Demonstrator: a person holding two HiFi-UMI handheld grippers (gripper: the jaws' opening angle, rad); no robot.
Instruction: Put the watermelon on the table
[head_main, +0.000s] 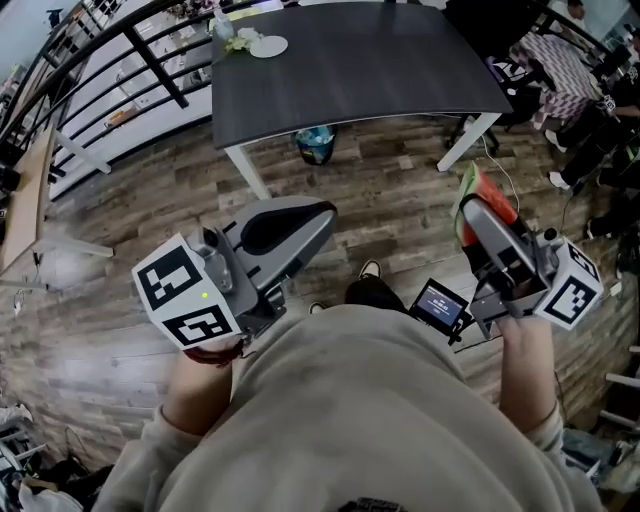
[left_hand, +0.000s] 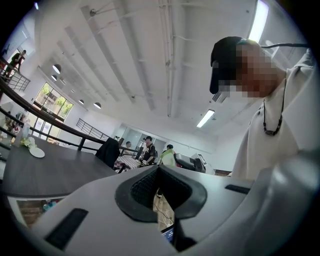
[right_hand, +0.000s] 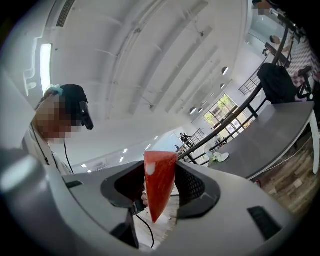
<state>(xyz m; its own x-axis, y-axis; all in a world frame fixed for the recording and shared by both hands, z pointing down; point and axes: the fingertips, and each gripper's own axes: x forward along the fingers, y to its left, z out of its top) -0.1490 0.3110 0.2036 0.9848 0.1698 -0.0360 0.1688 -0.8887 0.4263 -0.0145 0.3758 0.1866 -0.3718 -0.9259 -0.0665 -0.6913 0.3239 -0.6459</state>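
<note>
A wedge of watermelon (head_main: 484, 192), red flesh with a green rind, sticks up between the jaws of my right gripper (head_main: 472, 212), which is shut on it. In the right gripper view the red wedge (right_hand: 159, 186) stands upright between the dark pads, point down. My left gripper (head_main: 322, 213) is held level beside it, jaws together and nothing in them; its grey jaws (left_hand: 159, 171) meet at the tip. The dark grey table (head_main: 350, 60) lies ahead of both grippers, some way off across the wooden floor.
A white plate (head_main: 268, 46) and a small bunch of flowers (head_main: 238, 40) sit at the table's far left corner. A blue bin (head_main: 316, 145) stands under the table. A black railing (head_main: 120, 60) runs at the left. People sit at the far right (head_main: 560, 70).
</note>
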